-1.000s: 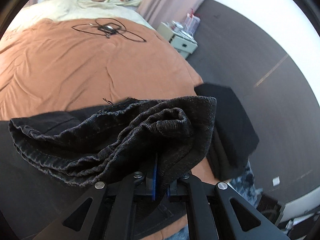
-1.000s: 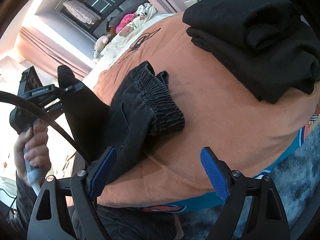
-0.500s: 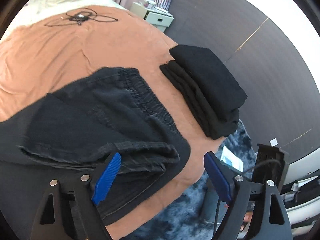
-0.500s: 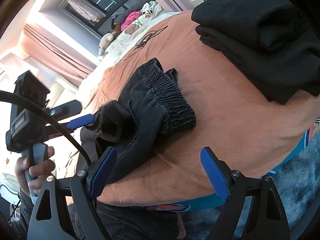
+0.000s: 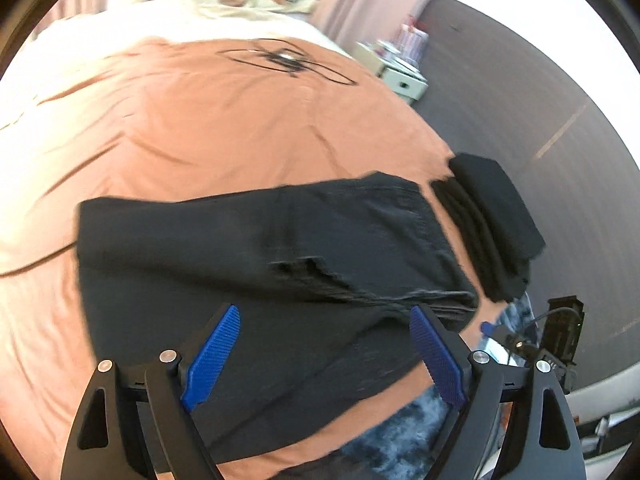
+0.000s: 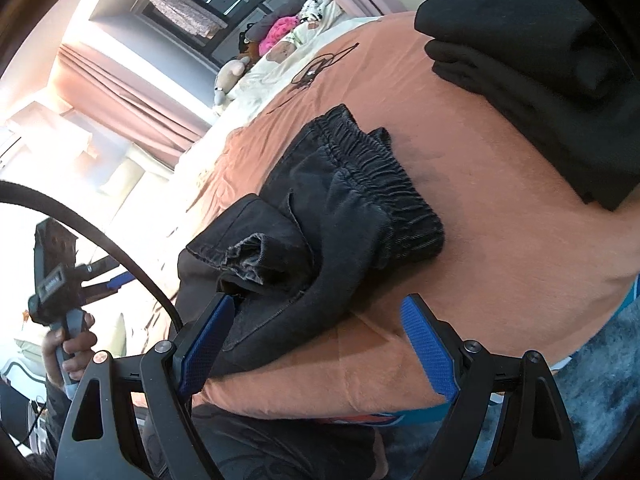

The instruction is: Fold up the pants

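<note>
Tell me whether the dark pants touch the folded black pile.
Apart. The right wrist view shows bare orange cover between the pants and the black pile.

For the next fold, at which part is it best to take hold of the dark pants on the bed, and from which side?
Probably the elastic waistband of the pants: it is thick, bunched and stands above the orange cover. Come from the near bed edge with the open right tool, which already faces it.

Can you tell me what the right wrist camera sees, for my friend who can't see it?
Dark folded pants lie on an orange blanket, just ahead of the open right gripper. A stack of black clothes sits at the upper right, and a hand holds the left gripper at far left.
</note>
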`<state>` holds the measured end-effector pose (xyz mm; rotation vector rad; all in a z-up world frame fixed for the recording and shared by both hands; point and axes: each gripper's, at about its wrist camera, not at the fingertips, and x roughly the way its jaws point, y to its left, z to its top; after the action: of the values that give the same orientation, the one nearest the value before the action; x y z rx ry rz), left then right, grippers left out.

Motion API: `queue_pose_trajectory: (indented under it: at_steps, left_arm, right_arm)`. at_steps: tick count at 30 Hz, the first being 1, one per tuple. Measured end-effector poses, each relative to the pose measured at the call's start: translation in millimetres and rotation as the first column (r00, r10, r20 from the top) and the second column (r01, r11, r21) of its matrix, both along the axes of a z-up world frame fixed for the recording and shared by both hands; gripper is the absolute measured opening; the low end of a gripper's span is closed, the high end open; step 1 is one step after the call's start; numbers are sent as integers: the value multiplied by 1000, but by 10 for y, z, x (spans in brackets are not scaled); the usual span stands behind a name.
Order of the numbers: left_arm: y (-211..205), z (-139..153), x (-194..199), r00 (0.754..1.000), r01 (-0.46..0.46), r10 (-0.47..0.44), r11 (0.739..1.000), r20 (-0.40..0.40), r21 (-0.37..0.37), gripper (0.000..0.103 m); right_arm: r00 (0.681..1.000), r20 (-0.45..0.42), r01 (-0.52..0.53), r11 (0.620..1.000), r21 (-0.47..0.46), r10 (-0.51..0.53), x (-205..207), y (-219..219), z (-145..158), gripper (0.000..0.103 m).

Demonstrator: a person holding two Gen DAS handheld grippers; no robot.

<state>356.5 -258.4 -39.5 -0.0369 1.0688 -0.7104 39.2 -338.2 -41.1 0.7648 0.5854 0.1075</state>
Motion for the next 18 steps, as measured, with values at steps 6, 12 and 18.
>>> queue_pose_trajectory:
  at_steps: [6,12,18]
  left_arm:
    - [683,-185,199,992,-126,126,992,-28,-7,88]
    - [1222,-525,393,970,-227,225,974,-91,-7,75]
    - [1555,-913,571,946,-280,275,960,-173,-2,63]
  right_arm:
    - [1000,-13,4,999,54,-3,186,-10,-173,85]
    - [999,-8,36,994,103,-35,293,-42,-294,80]
    - [998,-13,58,989,136,-56,344,-20,-424,72]
